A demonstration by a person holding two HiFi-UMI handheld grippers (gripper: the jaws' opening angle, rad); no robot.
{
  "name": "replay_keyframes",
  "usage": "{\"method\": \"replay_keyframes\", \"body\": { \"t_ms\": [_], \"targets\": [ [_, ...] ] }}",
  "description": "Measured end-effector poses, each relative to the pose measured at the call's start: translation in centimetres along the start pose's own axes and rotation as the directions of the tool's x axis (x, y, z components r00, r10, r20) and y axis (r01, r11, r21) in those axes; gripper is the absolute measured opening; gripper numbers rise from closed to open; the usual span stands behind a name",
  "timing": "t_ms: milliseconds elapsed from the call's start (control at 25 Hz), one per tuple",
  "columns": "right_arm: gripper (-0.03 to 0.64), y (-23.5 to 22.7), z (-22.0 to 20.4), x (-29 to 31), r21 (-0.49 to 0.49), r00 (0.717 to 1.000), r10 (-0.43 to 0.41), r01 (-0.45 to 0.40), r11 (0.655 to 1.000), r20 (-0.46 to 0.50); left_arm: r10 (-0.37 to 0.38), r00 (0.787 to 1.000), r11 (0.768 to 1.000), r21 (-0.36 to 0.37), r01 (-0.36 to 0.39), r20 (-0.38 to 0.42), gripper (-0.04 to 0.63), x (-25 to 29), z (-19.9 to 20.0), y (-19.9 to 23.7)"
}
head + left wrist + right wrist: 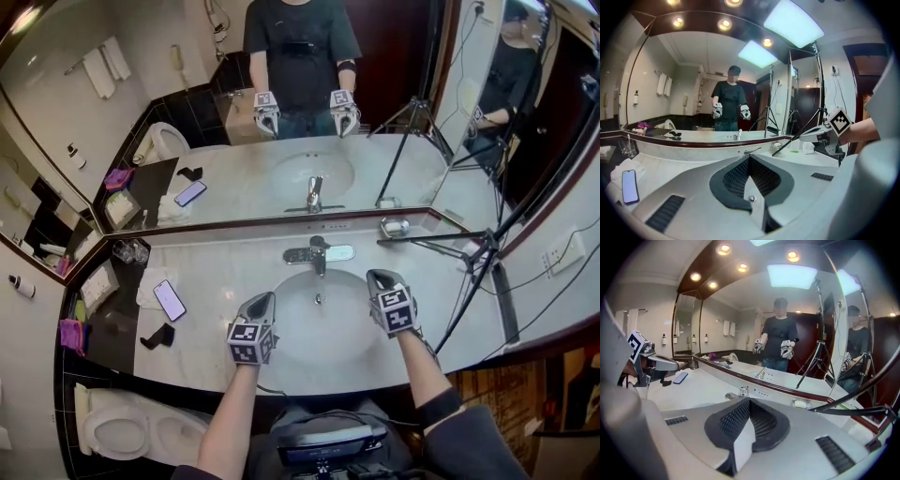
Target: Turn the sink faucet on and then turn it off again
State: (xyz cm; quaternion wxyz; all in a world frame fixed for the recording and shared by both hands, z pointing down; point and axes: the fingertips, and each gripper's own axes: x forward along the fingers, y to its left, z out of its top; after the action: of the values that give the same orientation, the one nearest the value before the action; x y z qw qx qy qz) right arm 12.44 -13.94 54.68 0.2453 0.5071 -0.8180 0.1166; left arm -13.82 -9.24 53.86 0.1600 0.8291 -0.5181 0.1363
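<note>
**Claws clear of faucet, no water showing**

L claw & R claw, both grey w/ marker cubes, hover over the near side of the white oval sink basin. Each is pressed together w/ nothing btwn the pads. Chrome single-lever faucet sits ahead of both, btwn them, nearer the R claw, touched by neither. No stream shows at the spout, so prob. off right now. Whether the on/off cycle is finished or not begun, pics don't settle. If not begun: open lever, then shut it again.

Room: path straight ahead from either claw to the lever is open, and the basin below gives slack. Dark wood mirror ledge runs just behind the faucet, so little depth past it. Black tripod stands near, to the right of the R claw, and its legs look like the main snag risk. Black-edged smartphone lies left of the L claw, well apart, on the white marble table.
</note>
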Motion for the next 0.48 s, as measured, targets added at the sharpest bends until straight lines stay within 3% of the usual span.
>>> {"method": "replay_keyframes", "body": {
  "t_ms": [240, 480],
  "targets": [
    [0.018, -0.5, -3.5, -1.6, 0.121, 1.000, -0.013, 0.010, 0.993, 0.023, 0.010, 1.000, 1.000, -0.011, -0.010, 0.002, 0.000, -1.0, -0.4, 0.1],
    [0.018, -0.5, -5.9, -2.3, 0.129, 1.000, -0.001, 0.001, 0.992, 0.003, 0.015, 1.000, 1.000, -0.014, -0.015, 0.004, 0.000, -1.1, -0.6, -0.3]
  ]
}}
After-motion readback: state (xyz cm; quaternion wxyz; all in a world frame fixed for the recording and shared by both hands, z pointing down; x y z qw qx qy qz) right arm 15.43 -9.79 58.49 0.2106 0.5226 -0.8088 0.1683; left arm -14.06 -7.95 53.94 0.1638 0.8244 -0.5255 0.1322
